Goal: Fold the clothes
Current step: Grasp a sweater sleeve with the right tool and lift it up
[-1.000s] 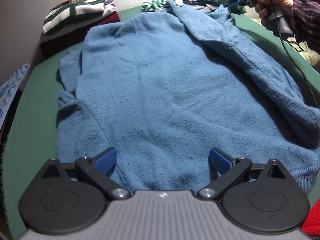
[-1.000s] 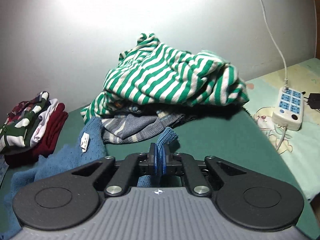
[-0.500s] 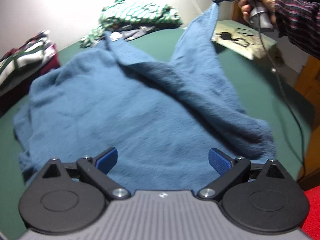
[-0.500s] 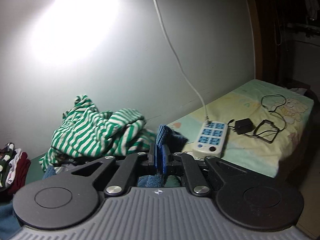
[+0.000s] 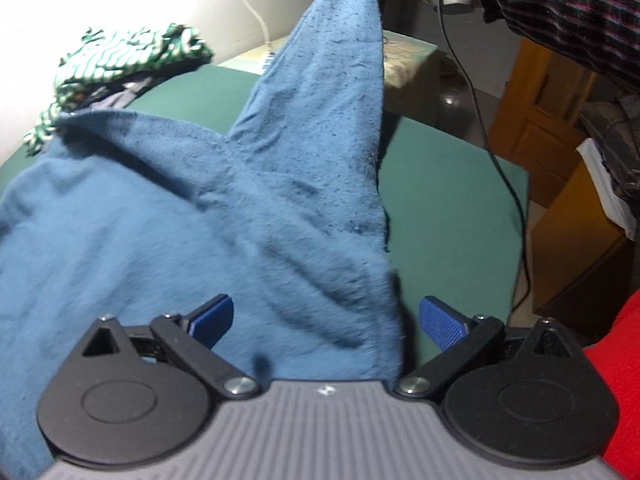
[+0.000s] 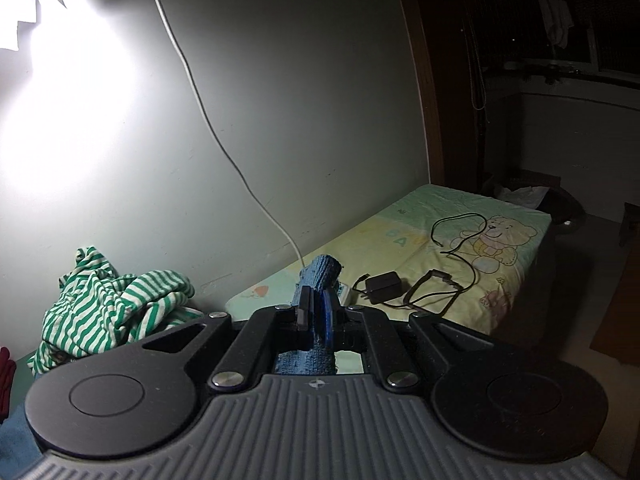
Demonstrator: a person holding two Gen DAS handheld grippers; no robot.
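Above green table, right gripper pinching cuff of blue sweater, sleeve hanging taut (body lying below); left gripper gaping, hovering over hem. Risk: shallow pinch slipping, sleeve dropping crooked.

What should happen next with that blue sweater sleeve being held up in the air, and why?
Probably carry the sleeve inward across the sweater's body and lay it down flat. The right gripper is shut on the blue sweater at the sleeve's end, lifting it taut above the green table, while the rest lies spread out. The left gripper is open over the near edge, holding nothing.
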